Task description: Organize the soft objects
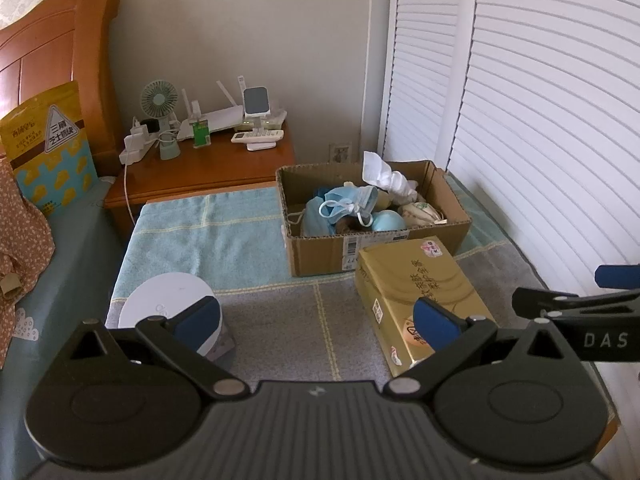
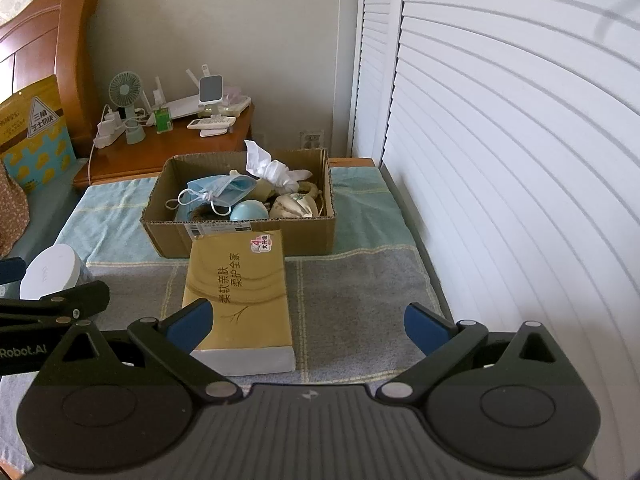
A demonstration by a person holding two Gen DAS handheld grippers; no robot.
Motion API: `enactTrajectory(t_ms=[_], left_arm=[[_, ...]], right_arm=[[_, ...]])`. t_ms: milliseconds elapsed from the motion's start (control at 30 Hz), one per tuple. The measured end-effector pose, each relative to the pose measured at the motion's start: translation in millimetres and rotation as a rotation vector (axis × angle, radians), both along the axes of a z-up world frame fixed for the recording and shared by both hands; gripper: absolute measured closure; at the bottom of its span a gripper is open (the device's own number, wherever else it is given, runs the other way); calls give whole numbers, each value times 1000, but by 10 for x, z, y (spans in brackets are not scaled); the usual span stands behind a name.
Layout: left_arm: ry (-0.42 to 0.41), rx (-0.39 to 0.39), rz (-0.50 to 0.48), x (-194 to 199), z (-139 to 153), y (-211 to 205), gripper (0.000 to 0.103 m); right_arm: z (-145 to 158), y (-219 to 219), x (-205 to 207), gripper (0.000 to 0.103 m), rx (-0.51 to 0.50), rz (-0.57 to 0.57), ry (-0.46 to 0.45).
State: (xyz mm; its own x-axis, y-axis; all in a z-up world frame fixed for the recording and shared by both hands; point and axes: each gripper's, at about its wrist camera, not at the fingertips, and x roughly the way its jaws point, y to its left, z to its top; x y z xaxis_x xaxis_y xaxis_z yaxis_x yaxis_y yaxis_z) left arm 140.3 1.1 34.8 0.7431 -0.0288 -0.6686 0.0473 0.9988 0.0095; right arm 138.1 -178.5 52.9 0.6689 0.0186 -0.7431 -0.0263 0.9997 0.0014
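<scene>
A cardboard box (image 1: 320, 254) (image 2: 172, 236) stands on the towel-covered surface. It holds soft things: a blue face mask (image 1: 350, 200) (image 2: 224, 188), a white cloth (image 1: 386, 178) (image 2: 272, 168), a light blue ball (image 1: 388, 220) (image 2: 248, 212) and a cream pouch (image 2: 292, 206). A gold tissue pack (image 1: 420, 292) (image 2: 240, 292) lies in front of the box. My left gripper (image 1: 318, 322) is open and empty above the towel. My right gripper (image 2: 306, 328) is open and empty, its left finger beside the tissue pack's near corner.
A white round lid on a jar (image 1: 164, 304) (image 2: 52, 276) sits at the left. A wooden nightstand (image 1: 208, 168) with a fan, router and remotes stands behind. A yellow snack bag (image 1: 48, 140) leans on the headboard. White louvred doors (image 2: 500, 160) line the right.
</scene>
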Motion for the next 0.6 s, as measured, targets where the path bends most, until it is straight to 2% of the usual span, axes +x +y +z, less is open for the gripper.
enactTrajectory(t_ms=[600], left_arm=[[-3,-3,-1,-10,24,1,1]], right_arm=[[40,3,-29,0,-2,4,-16]])
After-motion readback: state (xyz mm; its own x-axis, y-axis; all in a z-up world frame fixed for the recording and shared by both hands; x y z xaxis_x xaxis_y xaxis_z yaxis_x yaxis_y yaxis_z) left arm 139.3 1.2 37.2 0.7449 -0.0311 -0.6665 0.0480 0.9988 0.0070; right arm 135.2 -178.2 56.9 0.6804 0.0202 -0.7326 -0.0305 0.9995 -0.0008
